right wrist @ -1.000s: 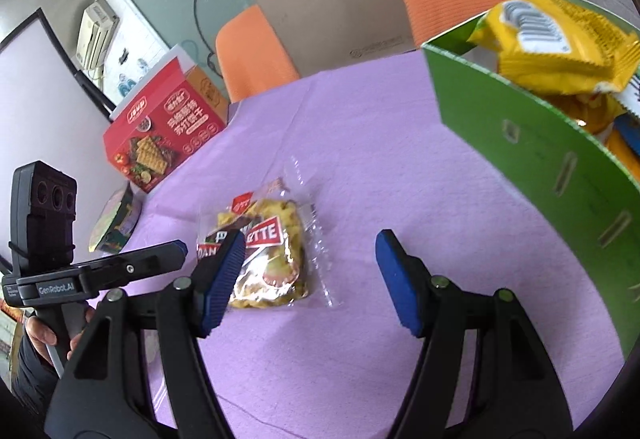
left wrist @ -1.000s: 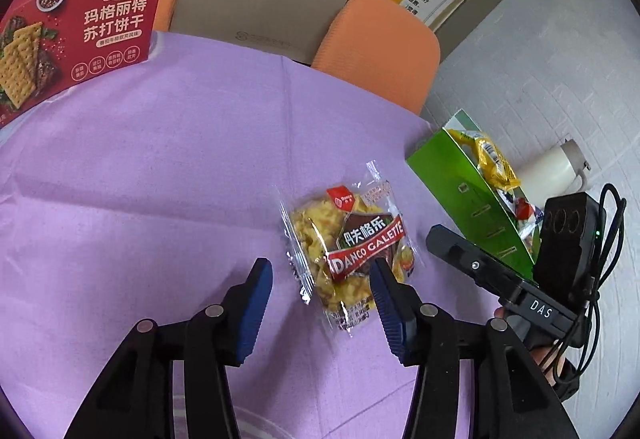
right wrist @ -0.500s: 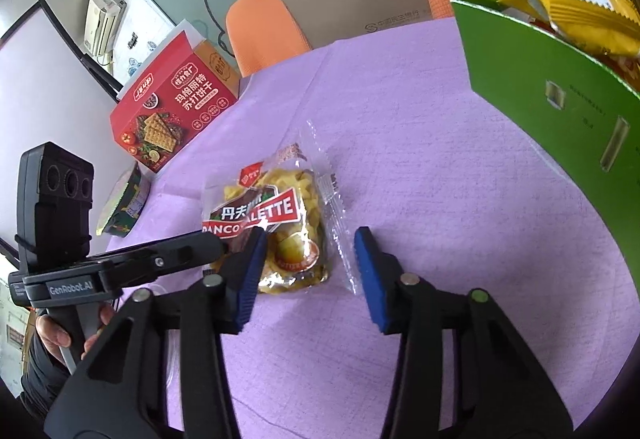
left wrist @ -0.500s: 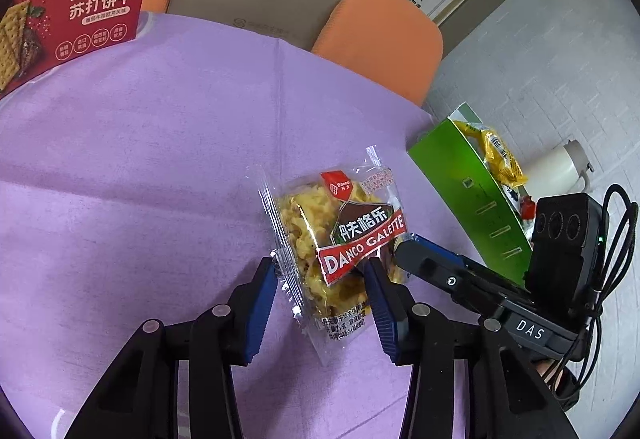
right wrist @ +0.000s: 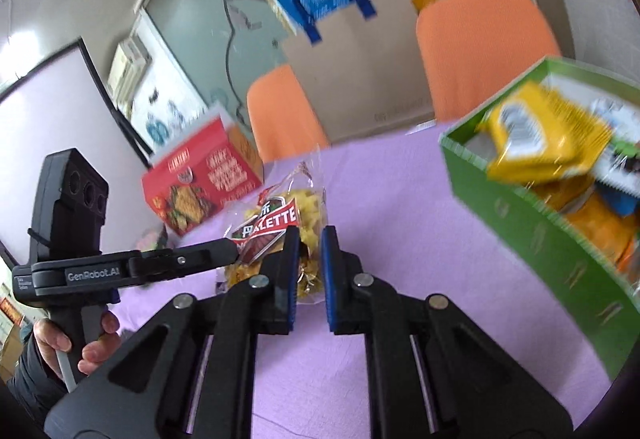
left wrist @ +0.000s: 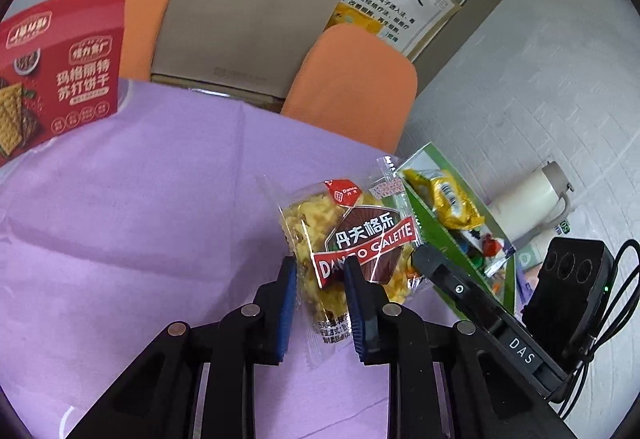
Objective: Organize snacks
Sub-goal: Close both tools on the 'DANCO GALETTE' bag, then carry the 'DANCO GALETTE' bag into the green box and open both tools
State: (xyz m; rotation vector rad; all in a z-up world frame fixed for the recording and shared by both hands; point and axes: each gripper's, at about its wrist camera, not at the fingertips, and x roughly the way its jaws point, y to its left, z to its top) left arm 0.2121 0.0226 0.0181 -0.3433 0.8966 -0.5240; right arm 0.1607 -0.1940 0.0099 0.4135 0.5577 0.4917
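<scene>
**Over the purple table, two grippers share one packet**

Beside the green box (right wrist: pixel 532 239), which sits at the edge of the purple table (left wrist: pixel 140 219) and already holds a yellow packet (right wrist: pixel 536 135) and other snacks, a clear galette packet (left wrist: pixel 352 239) hangs lifted just short of the box's near wall. Farther from the box, a red cracker carton (left wrist: pixel 60 79) stands untouched.

Both grippers hold the galette packet. The left gripper (left wrist: pixel 320 279) has its fingers pinching the lower end, and the right gripper (right wrist: pixel 310 251) has its fingers pinching the side nearer the box.

It looks light, crinkly and slippery, and the pastry inside is probably crumbly. A hold on the sealed film edge seems safest.
</scene>
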